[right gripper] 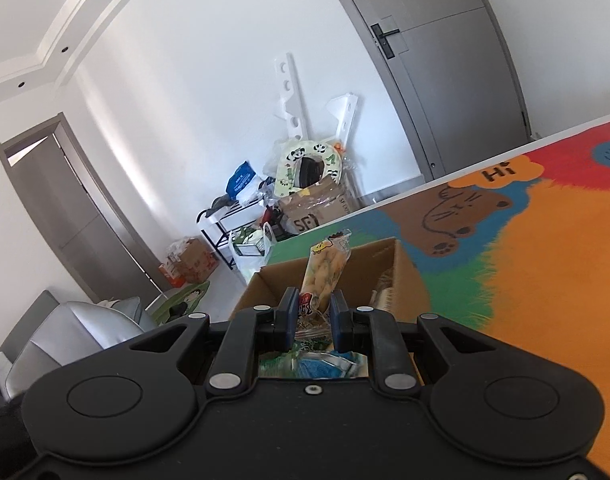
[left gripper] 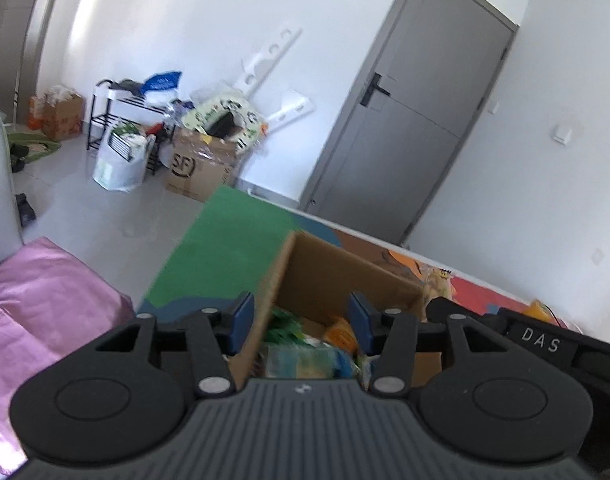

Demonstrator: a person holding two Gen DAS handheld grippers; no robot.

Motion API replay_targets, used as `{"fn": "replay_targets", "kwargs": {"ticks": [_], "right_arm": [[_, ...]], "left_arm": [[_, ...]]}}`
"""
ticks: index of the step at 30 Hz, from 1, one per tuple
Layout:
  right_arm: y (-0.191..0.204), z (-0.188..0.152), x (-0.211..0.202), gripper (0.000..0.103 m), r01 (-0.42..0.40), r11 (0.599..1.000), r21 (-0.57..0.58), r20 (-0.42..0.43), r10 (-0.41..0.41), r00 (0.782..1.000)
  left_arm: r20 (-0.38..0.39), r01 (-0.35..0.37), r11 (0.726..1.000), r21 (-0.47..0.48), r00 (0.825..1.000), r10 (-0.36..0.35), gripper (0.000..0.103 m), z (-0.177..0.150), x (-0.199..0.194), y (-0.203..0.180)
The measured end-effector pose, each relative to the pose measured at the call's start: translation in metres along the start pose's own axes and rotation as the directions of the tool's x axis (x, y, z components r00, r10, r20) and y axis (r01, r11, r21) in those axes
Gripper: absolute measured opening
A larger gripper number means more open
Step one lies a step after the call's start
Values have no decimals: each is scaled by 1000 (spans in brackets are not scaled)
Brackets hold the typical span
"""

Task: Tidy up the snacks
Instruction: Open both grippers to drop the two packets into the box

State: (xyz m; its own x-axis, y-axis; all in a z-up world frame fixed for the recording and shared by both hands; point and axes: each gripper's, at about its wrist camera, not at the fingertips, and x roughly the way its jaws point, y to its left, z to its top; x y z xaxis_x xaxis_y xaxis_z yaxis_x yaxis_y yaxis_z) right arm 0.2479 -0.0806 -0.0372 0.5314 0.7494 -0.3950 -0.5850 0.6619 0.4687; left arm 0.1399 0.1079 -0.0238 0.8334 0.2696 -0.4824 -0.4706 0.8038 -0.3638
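Here the left gripper (left gripper: 301, 320) hangs just above the near-left rim of the cardboard box (left gripper: 345, 272), its blue fingers (left gripper: 243, 316) spread apart with nothing between them. It looks ready to steady the box or reach for another packet, so it would do well to stay clear of the wall. To its right, the right gripper (right gripper: 313, 316) has its fingers clamped on the lower end of a snack packet (right gripper: 325, 276), a pale pouch of puffed pieces that stands upright over the box opening. The step seems to be dropping it in: bring it low, tilt it flat over a free patch, then release, so it does not land on end. The box sits on a colourful mat (right gripper: 545, 280) on the worktop and already holds several packets, green, orange and blue (left gripper: 305, 344); their exact kinds are too blurred to name.
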Motion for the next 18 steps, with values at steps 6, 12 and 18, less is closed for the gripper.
{"fn": "replay_targets", "kwargs": {"ticks": [6,12,18], "right_arm": [[5,0,-8,35,7,1000,-25,14,-6,1000],[-15,-6,-26,35,43,999,22,8,-44,999],[-32,-10,-49,37,74,995,61,27,-76,997]], "left_arm": [[-15,-10,1000,-14,1000,9,54,-2,1,0],[-35,23,1000,2,999,-23,56,-12,1,-13],[-48,45,998,38,998,-43,59,-21,-7,-31]]}}
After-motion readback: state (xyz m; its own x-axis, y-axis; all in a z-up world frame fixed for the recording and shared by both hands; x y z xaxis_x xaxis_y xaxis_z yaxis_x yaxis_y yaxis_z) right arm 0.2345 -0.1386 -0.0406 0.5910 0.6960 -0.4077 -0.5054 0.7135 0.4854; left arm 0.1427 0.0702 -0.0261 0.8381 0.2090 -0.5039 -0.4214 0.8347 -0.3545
